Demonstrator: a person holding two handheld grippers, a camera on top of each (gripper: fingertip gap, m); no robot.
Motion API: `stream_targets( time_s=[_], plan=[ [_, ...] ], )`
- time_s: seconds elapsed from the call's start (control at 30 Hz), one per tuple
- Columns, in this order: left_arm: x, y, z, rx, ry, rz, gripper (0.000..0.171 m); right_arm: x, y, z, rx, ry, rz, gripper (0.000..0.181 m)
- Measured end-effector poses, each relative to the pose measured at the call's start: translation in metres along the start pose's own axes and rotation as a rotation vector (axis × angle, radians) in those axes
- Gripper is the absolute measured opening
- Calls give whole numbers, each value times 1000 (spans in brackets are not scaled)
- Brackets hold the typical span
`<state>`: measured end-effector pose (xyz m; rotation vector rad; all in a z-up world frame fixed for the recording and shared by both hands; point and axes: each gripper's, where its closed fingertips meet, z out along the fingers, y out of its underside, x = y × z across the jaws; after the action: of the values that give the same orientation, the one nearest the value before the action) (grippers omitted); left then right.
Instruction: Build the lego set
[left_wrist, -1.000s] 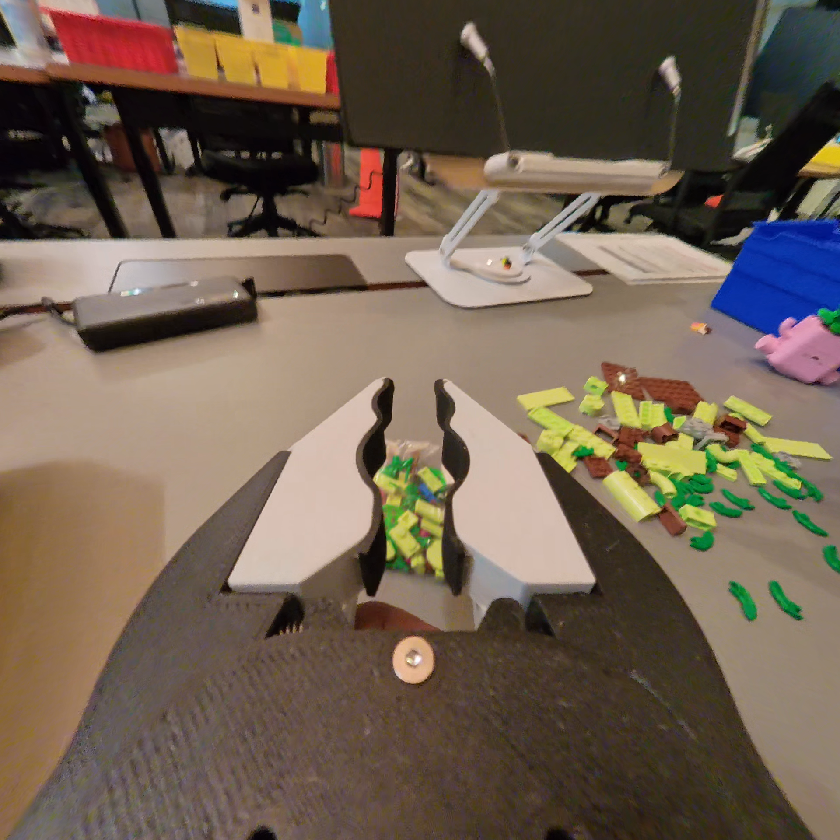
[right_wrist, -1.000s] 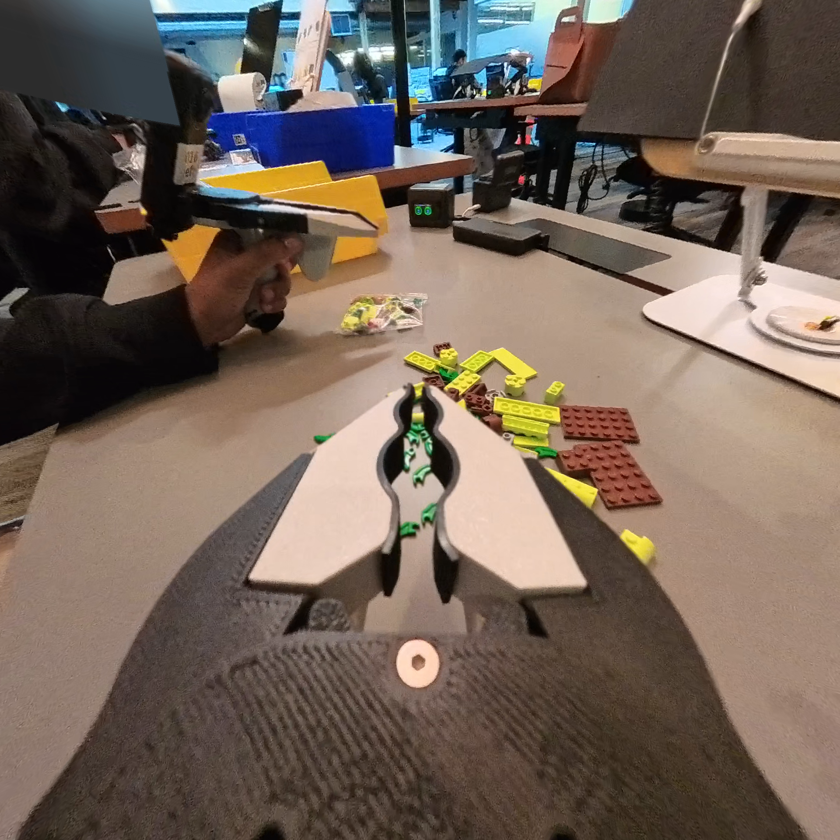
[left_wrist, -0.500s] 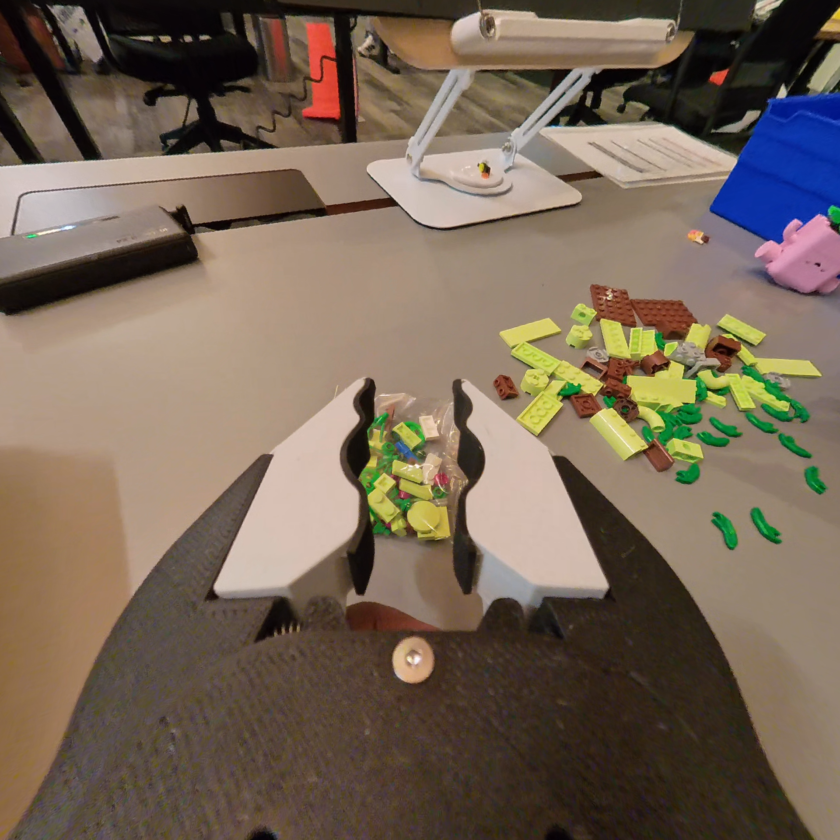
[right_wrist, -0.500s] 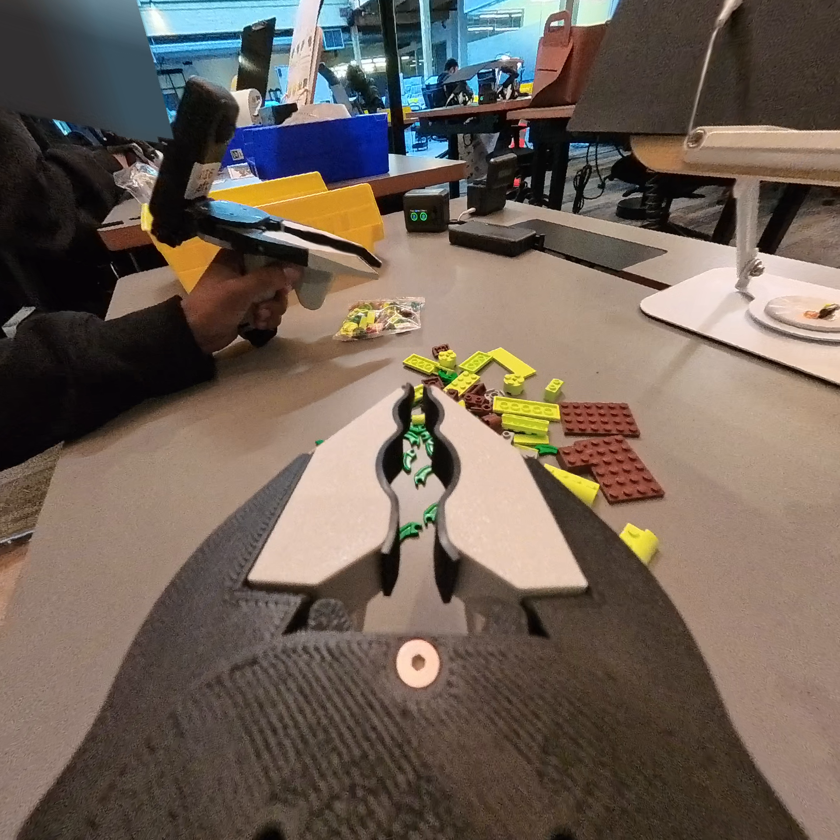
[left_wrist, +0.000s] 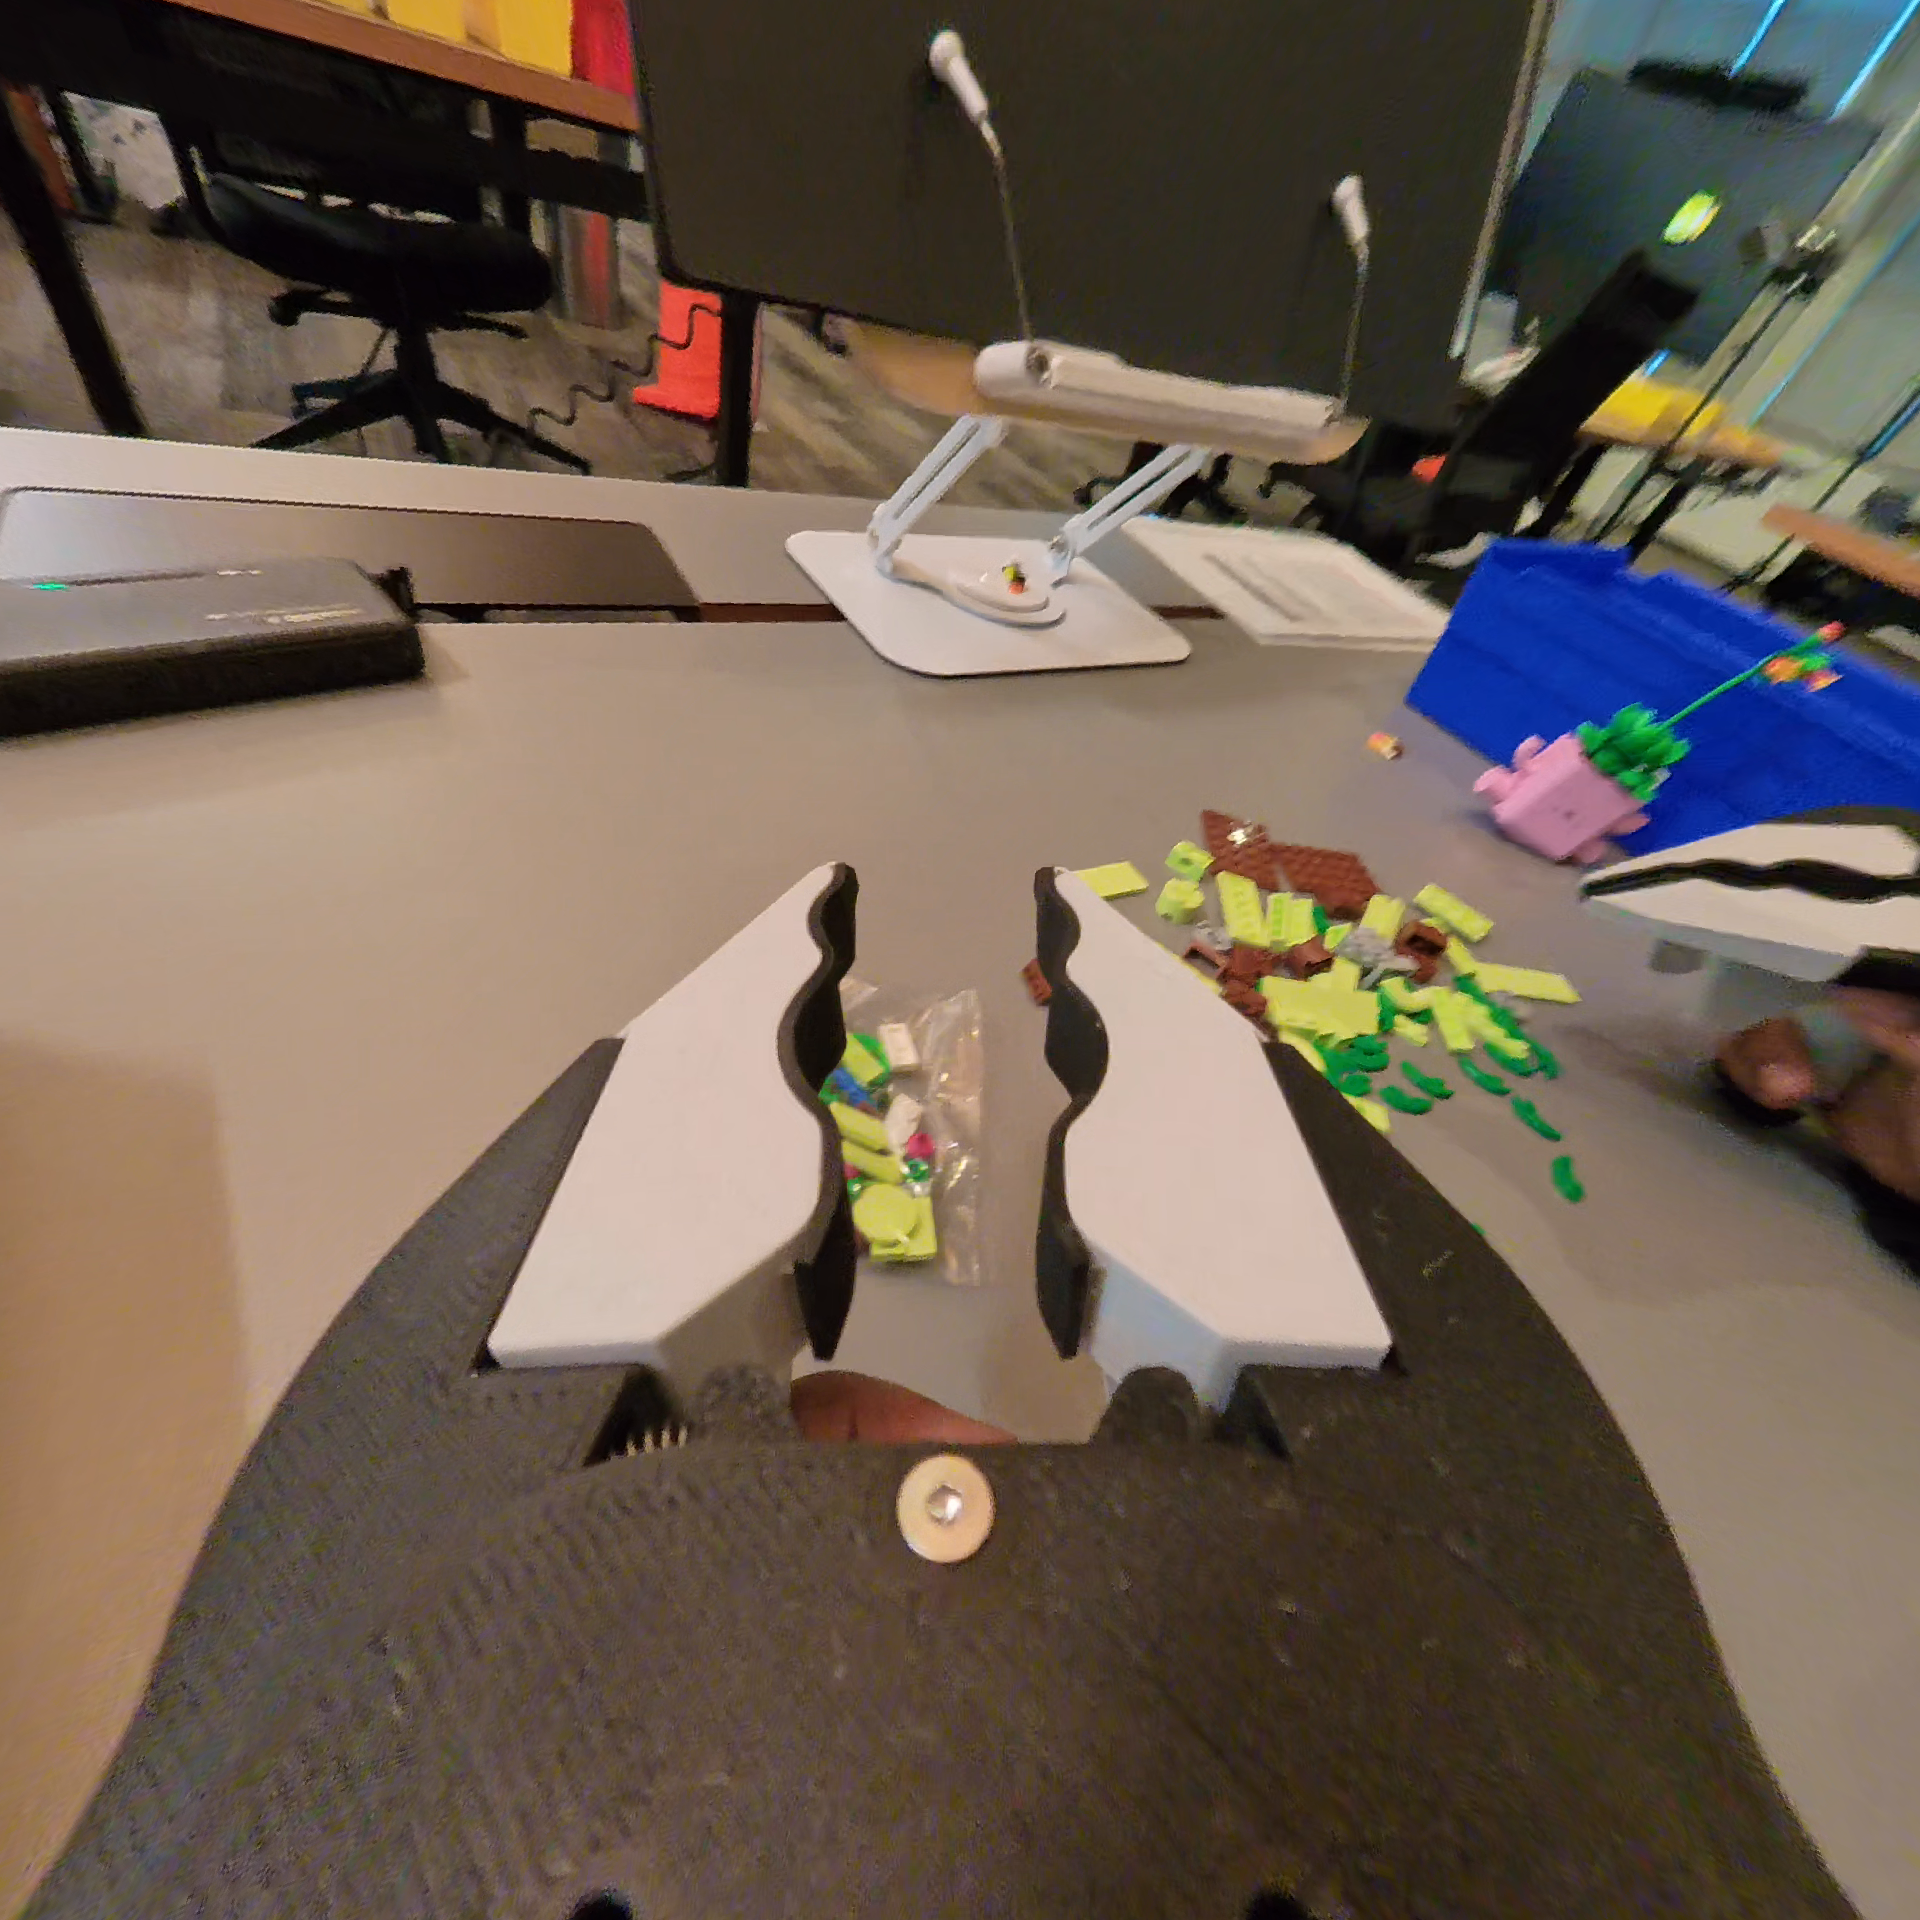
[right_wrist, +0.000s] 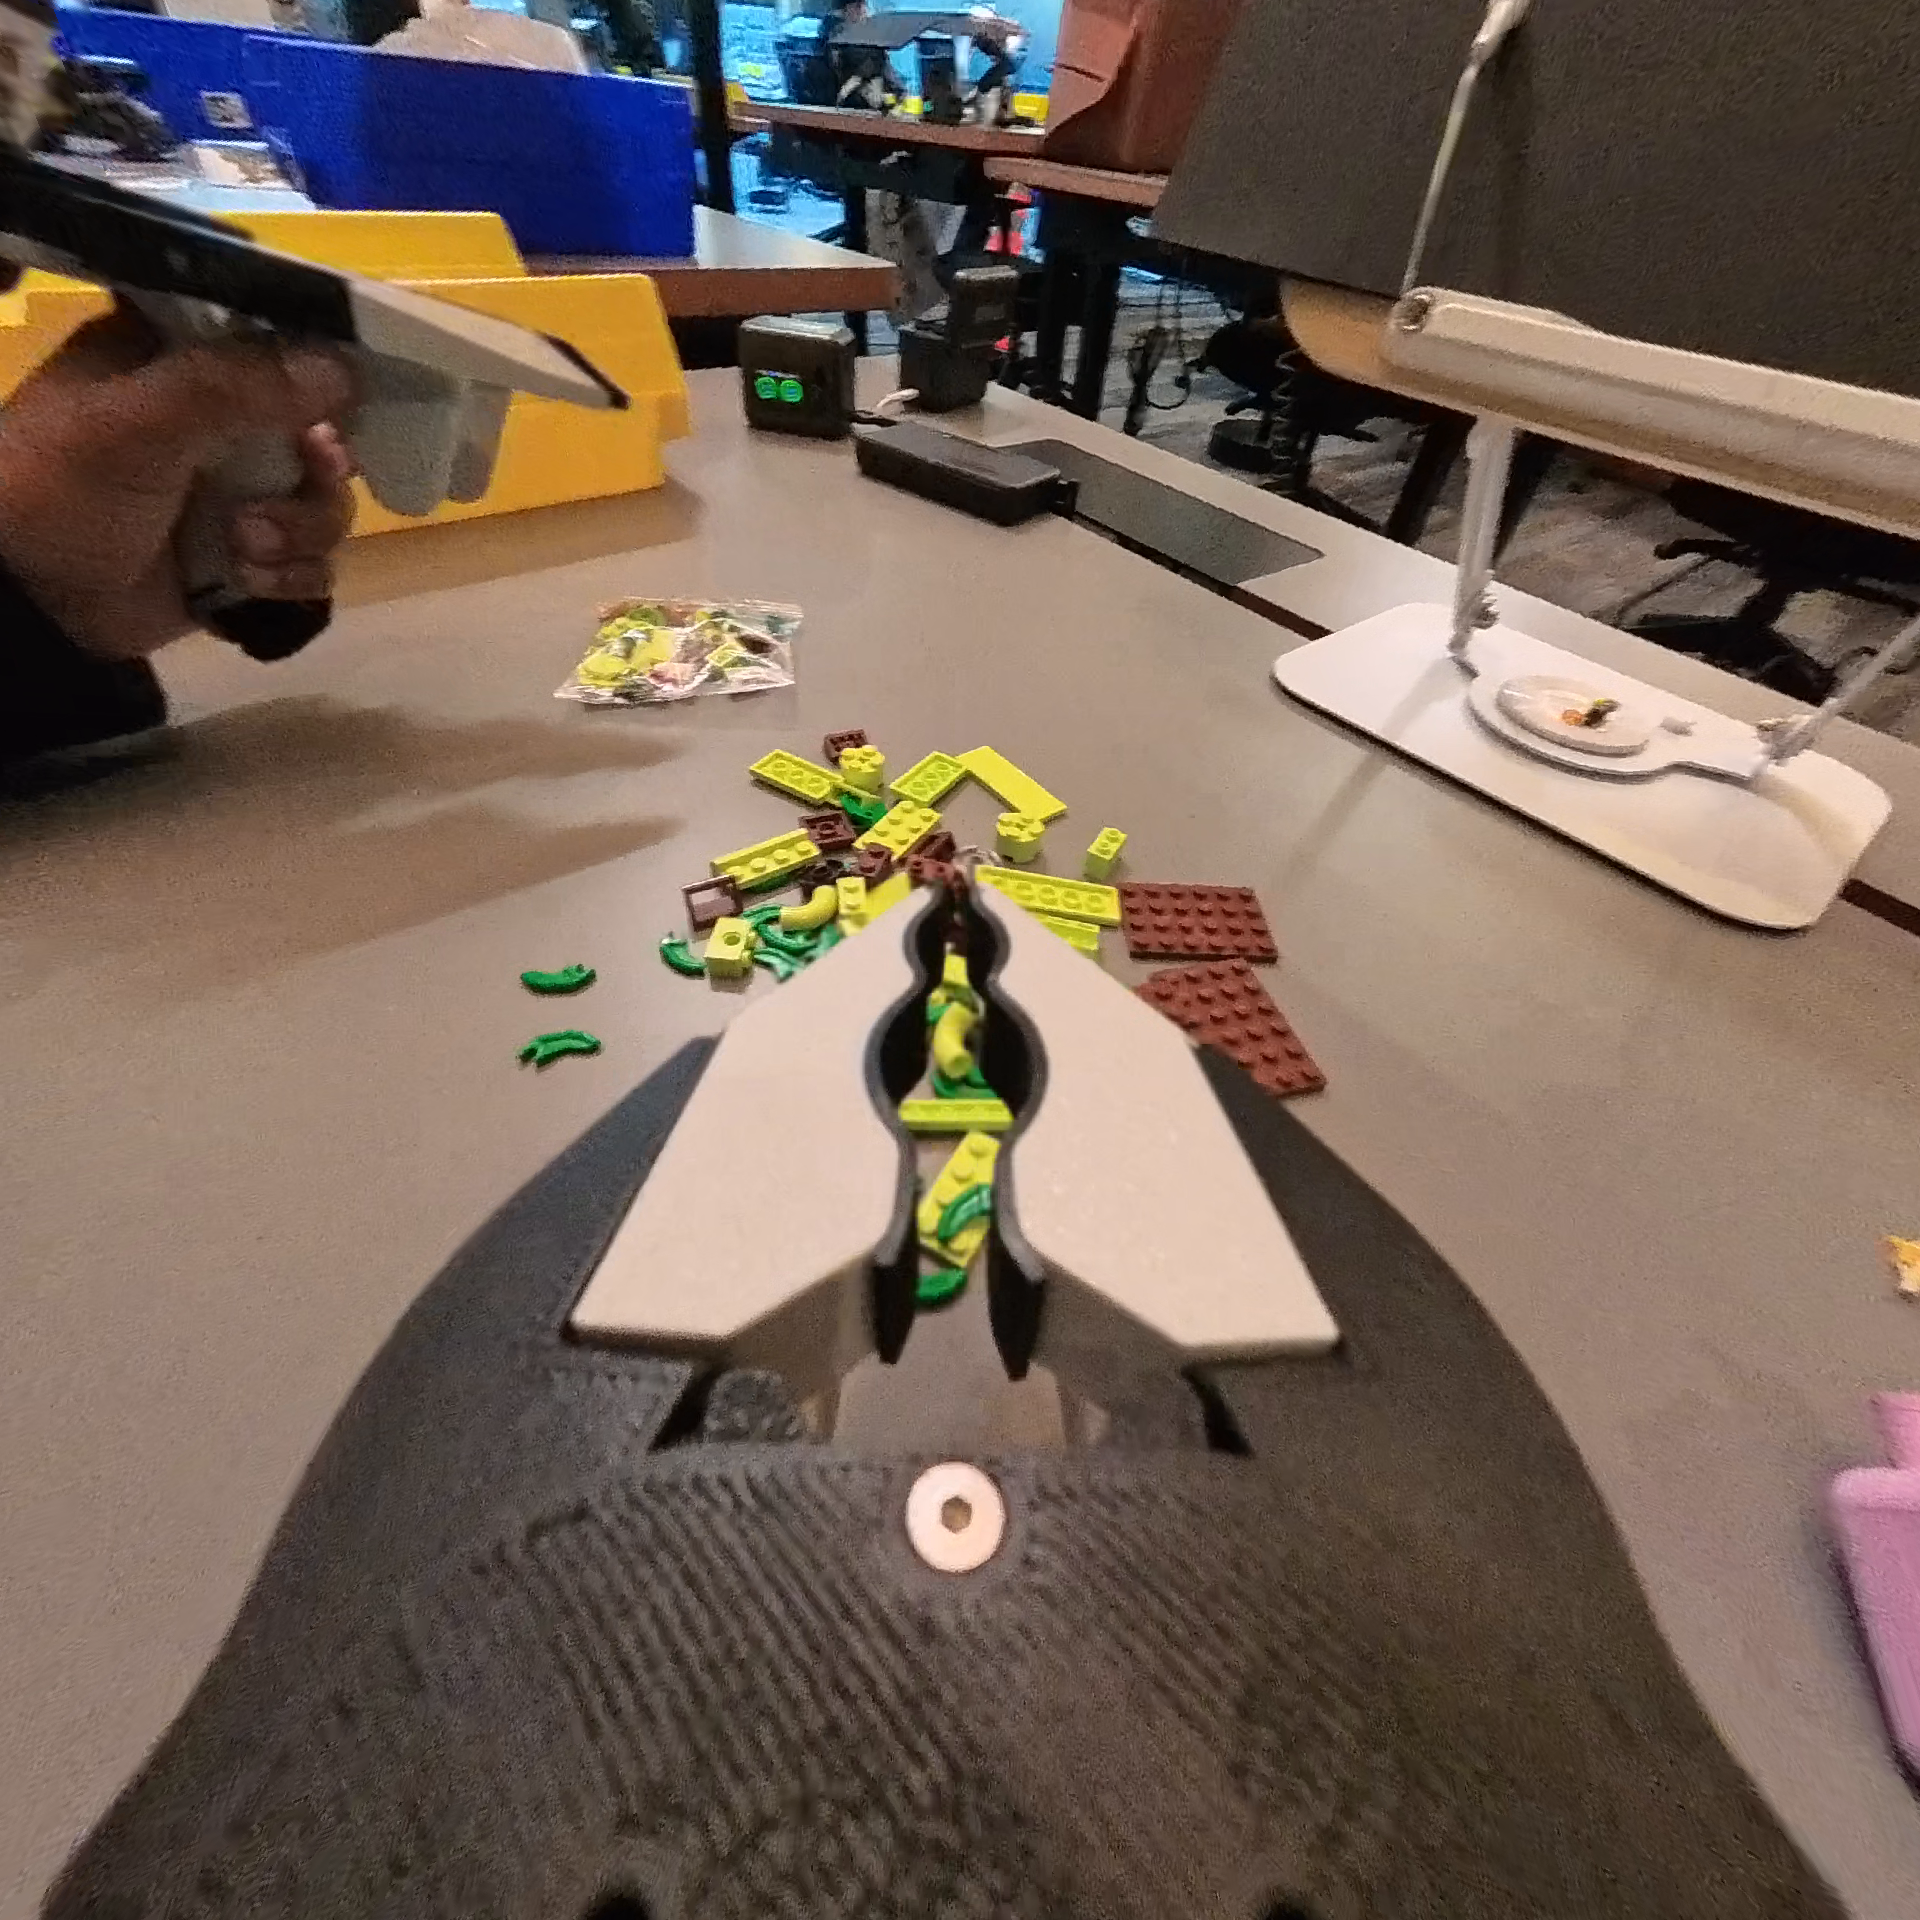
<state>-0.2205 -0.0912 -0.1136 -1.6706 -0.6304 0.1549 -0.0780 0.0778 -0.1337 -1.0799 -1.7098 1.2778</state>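
The left claw (left_wrist: 945, 883) is hanging above the flat grey table (left_wrist: 520, 883) with its two pale, wavy-edged fingers spread wide and nothing between them. It is framing the small clear plastic bag of unopened lego pieces (left_wrist: 914, 1122), which is lying flat on the table below, apparently so the fingers can drop to either side of the bag and pinch it. In the right wrist view that bag (right_wrist: 681, 649) is sitting at about ten o'clock from the loose heap, well apart from it.

The right claw (right_wrist: 961, 904) is nearly closed, its tips almost meeting, and is gripping nothing. It is hovering over the scattered heap of lime, dark green and brown lego pieces (right_wrist: 914, 862), probably waiting there until the bag's contents are needed.

The two brown studded plates (right_wrist: 1210, 966) are lying at the heap's three o'clock edge, likely set out as bases. The finished pink lego pot with a green plant (left_wrist: 1569, 795) is standing at one o'clock from the heap, just in front of the blue plastic bin (left_wrist: 1662, 675), out of the working area.
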Motion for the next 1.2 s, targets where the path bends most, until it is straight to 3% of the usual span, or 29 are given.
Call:
stream_targets(
  time_s=[0.13, 0.23, 0.33, 0.43, 0.57, 0.7, 0.77, 0.83, 0.9, 0.97, 1.07, 1.1, 1.2],
  plan=[
    [5, 5, 4, -11, 22, 18, 33, -1, -9, 5, 13, 76, 54, 2],
    [4, 7, 5, -14, 21, 34, 32, -32, -38, 29, 60, -11, 87, 9],
    [3, 15, 8, -24, 63, -33, 31, -89, -86, 65, 69, -176, 3, 13],
    [-3, 22, 14, -38, 75, -104, 27, -170, -145, 105, 89, -396, -144, 16],
    [-20, 24, 18, -42, 1, -136, 24, -279, -219, 137, 53, -815, -277, 25],
    [-20, 22, 18, -30, 14, -145, 24, -332, -265, 193, -13, -917, -499, 25],
    [-19, 22, 19, -33, 20, -146, 24, -344, -263, 237, -103, -909, -597, 33],
    [-18, 22, 22, -38, 33, -154, 24, -358, -239, 265, -277, -990, -585, 51],
    [-17, 22, 25, -43, 48, -168, 24, -377, -206, 263, -457, -1128, -509, 76],
    [-15, 22, 28, -45, 63, -182, 24, -382, -177, 265, -525, -1125, -571, 79],
    [-12, 19, 34, -48, 92, -207, 24, -363, -143, 291, -579, -920, -814, 69],
    [-11, 20, 36, -52, 102, -214, 24, -359, -138, 293, -602, -901, -854, 42],
    [-9, 21, 37, -59, 109, -219, 24, -348, -146, 306, -616, -846, -858, 19]
  ],
)
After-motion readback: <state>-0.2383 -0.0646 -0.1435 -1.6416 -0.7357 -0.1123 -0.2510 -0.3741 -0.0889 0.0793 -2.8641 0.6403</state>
